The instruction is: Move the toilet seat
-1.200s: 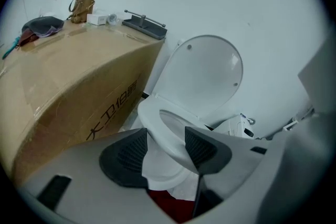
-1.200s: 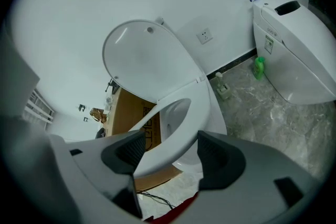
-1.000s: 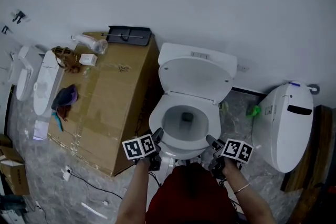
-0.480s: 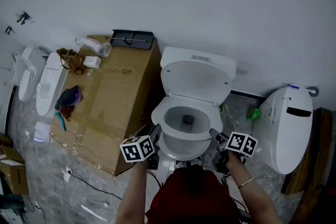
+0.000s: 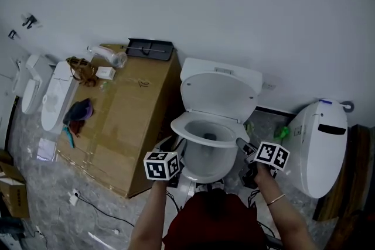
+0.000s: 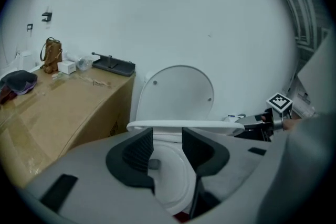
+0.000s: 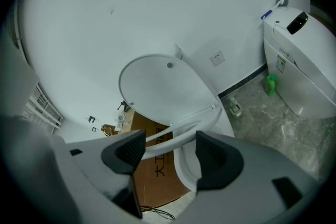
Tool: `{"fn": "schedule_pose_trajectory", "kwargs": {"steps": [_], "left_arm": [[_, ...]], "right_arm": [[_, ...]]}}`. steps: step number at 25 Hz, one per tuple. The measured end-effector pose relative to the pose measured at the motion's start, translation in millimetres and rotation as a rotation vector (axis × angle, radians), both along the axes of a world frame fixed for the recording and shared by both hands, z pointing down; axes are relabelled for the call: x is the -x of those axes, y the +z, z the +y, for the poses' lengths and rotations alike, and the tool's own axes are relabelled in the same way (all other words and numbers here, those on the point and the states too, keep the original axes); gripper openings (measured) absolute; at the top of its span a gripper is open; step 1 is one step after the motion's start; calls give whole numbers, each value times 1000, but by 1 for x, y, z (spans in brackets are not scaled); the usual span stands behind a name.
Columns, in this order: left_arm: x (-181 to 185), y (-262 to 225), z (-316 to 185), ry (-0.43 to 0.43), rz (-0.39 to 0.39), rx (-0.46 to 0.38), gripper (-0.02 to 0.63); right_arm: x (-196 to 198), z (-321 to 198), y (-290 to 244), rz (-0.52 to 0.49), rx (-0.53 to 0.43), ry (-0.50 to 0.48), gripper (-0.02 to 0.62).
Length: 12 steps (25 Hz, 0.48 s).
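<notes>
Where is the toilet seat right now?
In the head view the toilet seat is at centre frame, raised partway above the bowl, in front of the upright lid and right of the cardboard box.

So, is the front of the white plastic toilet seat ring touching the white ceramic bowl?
Apart. The right gripper view shows the white plastic seat ring lifted, with the brown cardboard box visible through the gap above the white ceramic bowl.
</notes>
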<state>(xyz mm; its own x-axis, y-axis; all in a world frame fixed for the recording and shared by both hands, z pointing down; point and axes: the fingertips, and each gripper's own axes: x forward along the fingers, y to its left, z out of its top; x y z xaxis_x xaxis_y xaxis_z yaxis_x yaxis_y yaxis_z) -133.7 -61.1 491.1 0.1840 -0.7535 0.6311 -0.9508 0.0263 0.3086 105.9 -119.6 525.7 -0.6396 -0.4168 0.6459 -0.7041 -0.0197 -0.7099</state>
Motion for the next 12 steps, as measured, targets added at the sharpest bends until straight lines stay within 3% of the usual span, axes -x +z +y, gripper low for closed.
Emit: {"fn": "schedule_pose_trajectory", "kwargs": {"steps": [7,12], "left_arm": [[-1,-13,-25,17,-37,-38,173],[-1,-20,-40,31,-72,-49,173]], "right_arm": [[-1,-16,-12,-53,-29,38,302],[-2,-26,-29,-44,-135,5,301]]}}
